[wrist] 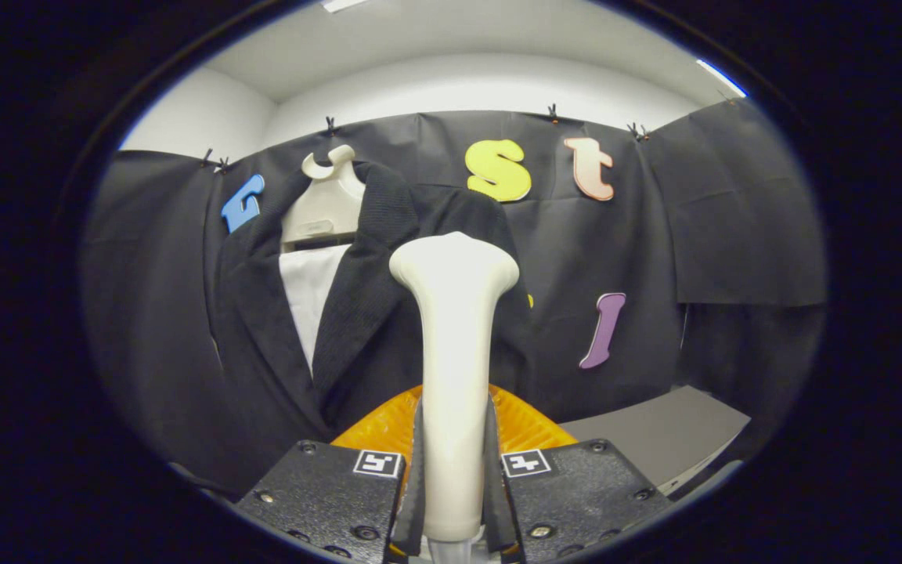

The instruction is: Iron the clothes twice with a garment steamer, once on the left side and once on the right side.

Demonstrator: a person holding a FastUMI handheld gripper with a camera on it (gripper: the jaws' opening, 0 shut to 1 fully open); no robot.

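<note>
Steamer [453, 352], smooth, flared; in tool [453, 470]

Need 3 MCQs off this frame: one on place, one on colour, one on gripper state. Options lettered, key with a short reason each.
1. Where does the steamer stand relative to the jacket?
A. In front of its right-hand front panel
B. Behind the jacket
C. Lying on the grey surface

2. What colour is the ribbed piece just beyond the fingers?
A. Green
B. Orange
C. Blue

3. What is the gripper doing?
A. Open, nothing between the fingers
B. Shut on the hanger
C. Shut on the steamer

Key:
1 A: the cream steamer head overlaps the dark panel beside the lapel.
2 B: an orange ribbed shape shows on both sides of the steamer handle.
3 C: both fingers press the upright handle from either side.
</note>
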